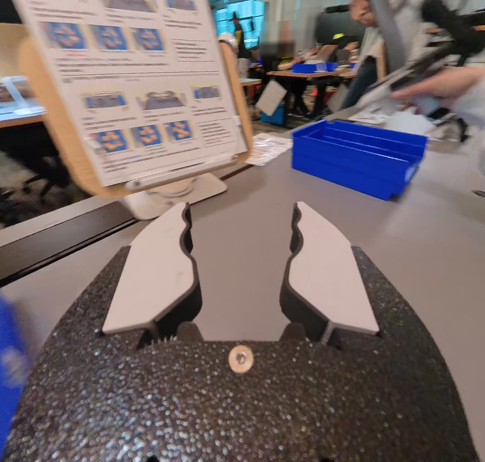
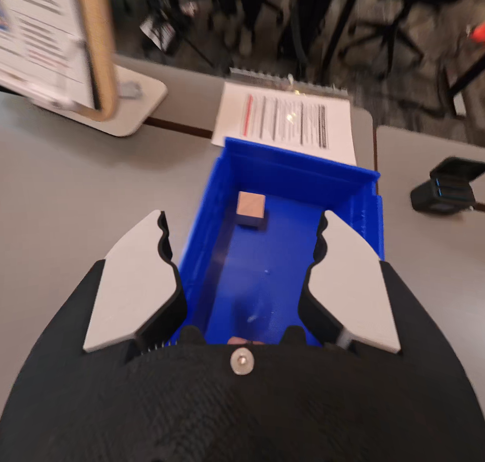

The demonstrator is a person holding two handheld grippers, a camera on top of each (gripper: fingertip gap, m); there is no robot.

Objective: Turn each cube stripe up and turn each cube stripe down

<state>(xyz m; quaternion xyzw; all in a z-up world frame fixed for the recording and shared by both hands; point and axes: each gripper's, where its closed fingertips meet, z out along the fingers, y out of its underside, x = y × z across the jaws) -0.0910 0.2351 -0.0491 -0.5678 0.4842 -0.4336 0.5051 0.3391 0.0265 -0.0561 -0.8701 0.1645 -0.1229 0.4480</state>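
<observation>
A small tan cube [image 2: 250, 205] sits inside a blue bin [image 2: 301, 171] near its far left corner; I cannot tell where its stripe is. My right gripper [image 2: 242, 216] is open and empty, held above the bin and looking down into it. My left gripper [image 1: 242, 206] is open and empty, low over the grey table [image 1: 262, 213]. In the left wrist view the blue bin [image 1: 354, 158] stands ahead to the right; its inside is hidden there. The other gripper [image 1: 409, 82] shows blurred at the upper right, held by a hand.
An instruction sheet on a wooden stand [image 1: 126, 82] with a white base [image 2: 136, 103] stands at the back left. A printed sheet [image 2: 286, 119] lies behind the bin. A black device [image 2: 446, 192] rests on the table to the right. People sit at tables in the background.
</observation>
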